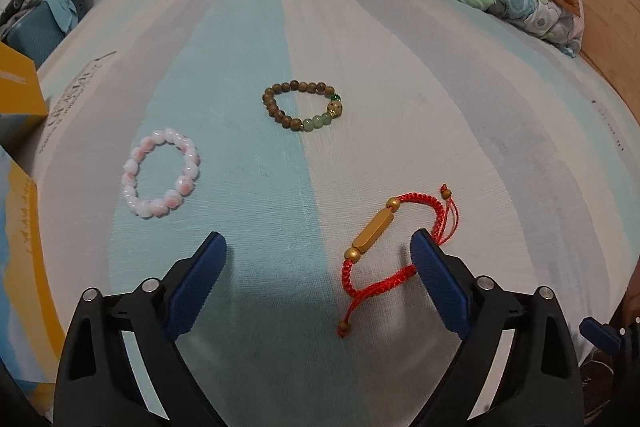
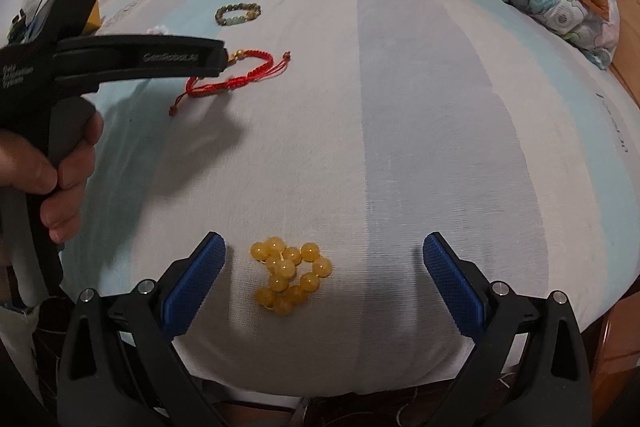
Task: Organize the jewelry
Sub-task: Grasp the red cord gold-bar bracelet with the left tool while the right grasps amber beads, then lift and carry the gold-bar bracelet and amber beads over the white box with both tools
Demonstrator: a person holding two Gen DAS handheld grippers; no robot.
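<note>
Both tongs are spread wide over the bed (image 1: 500, 155), nothing gripped. The left tongs (image 1: 320, 255) hover at the red bracelet (image 1: 384, 247), right pad just past its cord. The right tongs (image 2: 324, 255) straddle a bunched yellow bracelet (image 2: 290, 275) near the bed's front edge. Brown bracelet (image 1: 304, 105) sits further back, pink one (image 1: 160, 173) toward the left edge.

Three bracelets (image 1: 301, 105) before open claw (image 1: 320, 259)

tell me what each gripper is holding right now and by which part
Nothing is held. The left gripper has open jaws around the red cord bracelet, the right gripper open jaws around the yellow bead bracelet.
</note>
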